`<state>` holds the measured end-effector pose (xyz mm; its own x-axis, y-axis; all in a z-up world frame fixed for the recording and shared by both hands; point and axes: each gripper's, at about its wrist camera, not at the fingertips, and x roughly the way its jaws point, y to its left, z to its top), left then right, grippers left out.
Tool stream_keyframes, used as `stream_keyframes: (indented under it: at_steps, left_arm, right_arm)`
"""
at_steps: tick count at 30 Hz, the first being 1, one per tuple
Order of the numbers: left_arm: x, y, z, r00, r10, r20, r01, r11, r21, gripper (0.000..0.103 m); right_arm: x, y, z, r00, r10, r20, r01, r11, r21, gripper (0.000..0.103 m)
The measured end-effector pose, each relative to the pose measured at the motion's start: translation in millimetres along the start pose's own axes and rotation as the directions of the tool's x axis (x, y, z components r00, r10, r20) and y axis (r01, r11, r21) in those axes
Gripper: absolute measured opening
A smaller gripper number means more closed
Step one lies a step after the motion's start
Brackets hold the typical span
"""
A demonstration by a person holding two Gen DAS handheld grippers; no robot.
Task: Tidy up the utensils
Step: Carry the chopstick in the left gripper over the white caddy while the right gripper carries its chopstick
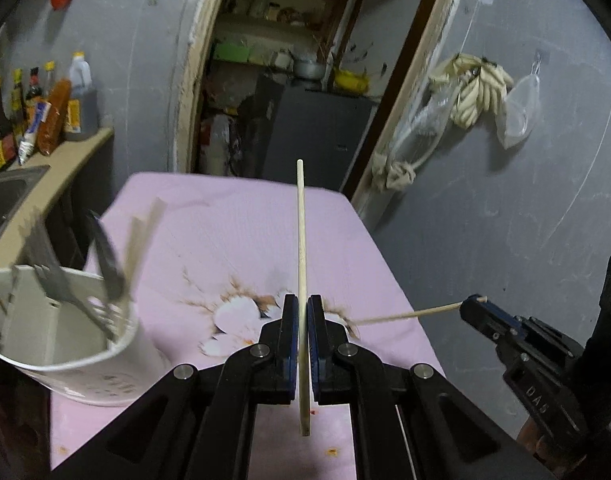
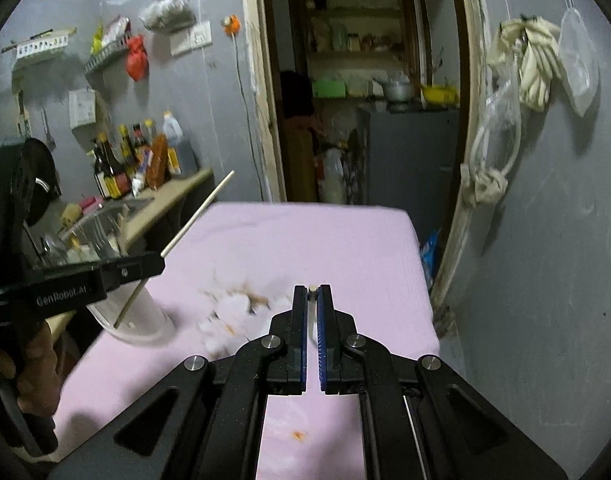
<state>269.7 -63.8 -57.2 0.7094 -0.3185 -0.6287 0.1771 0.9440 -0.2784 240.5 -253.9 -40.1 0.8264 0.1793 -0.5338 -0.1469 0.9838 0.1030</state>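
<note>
My left gripper (image 1: 303, 300) is shut on a pale wooden chopstick (image 1: 301, 240), which runs straight along the fingers above the pink tablecloth (image 1: 233, 232). My right gripper (image 1: 471, 306) comes in from the right, shut on the end of a second chopstick (image 1: 405, 314) that points left over the cloth. In the right wrist view that chopstick's end (image 2: 313, 288) shows between the tips of my right gripper (image 2: 312, 292). The left gripper (image 2: 159, 264) holds its chopstick (image 2: 197, 216) slanted. A white utensil holder (image 1: 117, 376) at the left holds several utensils.
A counter (image 1: 65, 160) with a sink and several sauce bottles (image 1: 33, 112) runs along the left. An open doorway (image 2: 365, 120) lies beyond the table's far edge. A grey wall with hanging cloths (image 1: 477, 88) and bags is on the right. A hand (image 2: 29, 368) holds the left gripper.
</note>
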Motion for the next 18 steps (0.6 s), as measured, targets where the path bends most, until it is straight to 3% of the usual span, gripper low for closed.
stream_keyframes:
  at_steps: [10, 18]
  left_arm:
    - [-59, 41, 21, 0.992, 0.028, 0.121, -0.022, 0.999, -0.049, 0.005]
    - [-101, 93, 27, 0.968, 0.098, 0.231, -0.068, 0.988, -0.137, 0.005]
  right_arm:
    - [-30, 61, 43, 0.993, 0.074, 0.089, -0.069, 0.996, -0.062, 0.004]
    - [-65, 118, 78, 0.971, 0.153, 0.184, -0.128, 0.982, -0.14, 0.004]
